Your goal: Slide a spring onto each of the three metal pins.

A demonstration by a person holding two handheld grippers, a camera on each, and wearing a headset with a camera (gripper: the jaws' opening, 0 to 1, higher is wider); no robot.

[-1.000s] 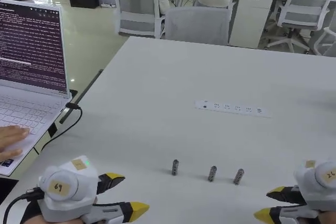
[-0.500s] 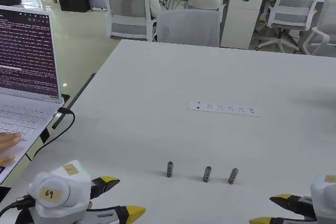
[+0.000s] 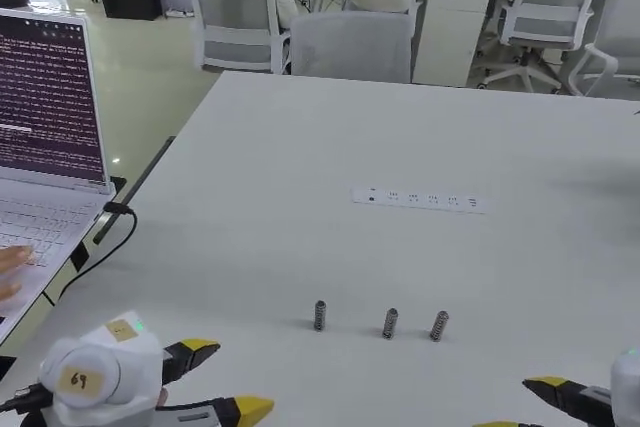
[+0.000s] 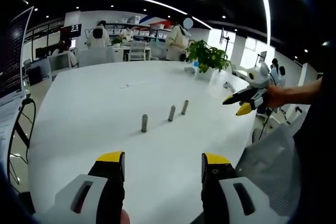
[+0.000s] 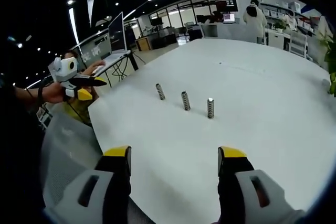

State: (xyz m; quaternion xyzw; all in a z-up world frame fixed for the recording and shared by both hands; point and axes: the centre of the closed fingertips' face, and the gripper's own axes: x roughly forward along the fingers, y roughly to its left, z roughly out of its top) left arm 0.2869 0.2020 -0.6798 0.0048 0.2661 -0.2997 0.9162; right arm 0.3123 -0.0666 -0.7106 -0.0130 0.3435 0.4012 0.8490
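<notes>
My left tool (image 3: 236,377) and right tool (image 5: 174,153) have backed off toward the near counter (image 3: 300,147) edge, jaws apart and empty, with all three springs (image 3: 390,323) standing on their pins (image 5: 210,100), so looks done.

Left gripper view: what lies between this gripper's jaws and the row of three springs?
Nothing but bare white tabletop. In the left gripper view, the open left gripper faces the three upright springs with no object between.

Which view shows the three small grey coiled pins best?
The right gripper view: the three small grey coiled pins look largest there. The head view and left gripper view show them smaller, in a row.
</notes>
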